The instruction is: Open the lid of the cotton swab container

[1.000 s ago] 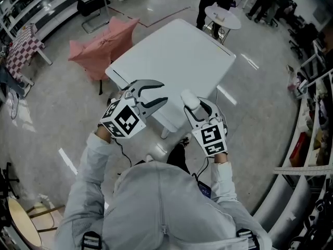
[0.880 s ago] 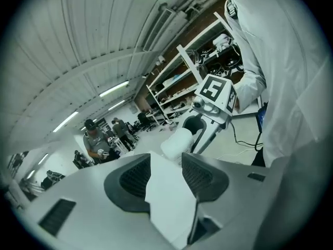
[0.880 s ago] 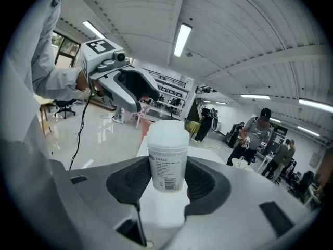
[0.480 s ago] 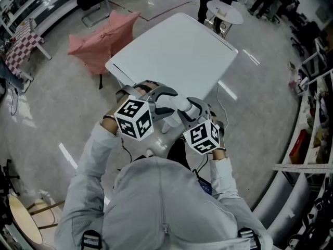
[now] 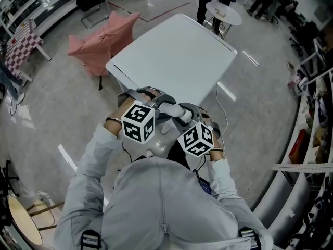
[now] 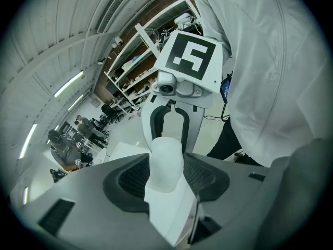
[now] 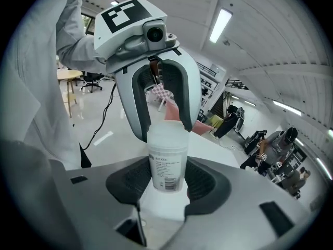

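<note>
The cotton swab container, a translucent white tub with a printed label, is held in the air between my two grippers, which face each other in front of the person's chest. My right gripper is shut on its body. My left gripper stands wide around the container's lid end, and I see no firm press of its pads on it. In the head view the container bridges the left gripper and the right gripper. The marker cubes hide part of both sets of jaws there.
A white table stands just ahead of the grippers. A chair under a pink cloth is at its left, a small round table with people near it at the back. Shelving runs along the right.
The two grippers have come together from apart. The left gripper swung right and turned onto the container's free end, while the right gripper tilted the container towards it.
</note>
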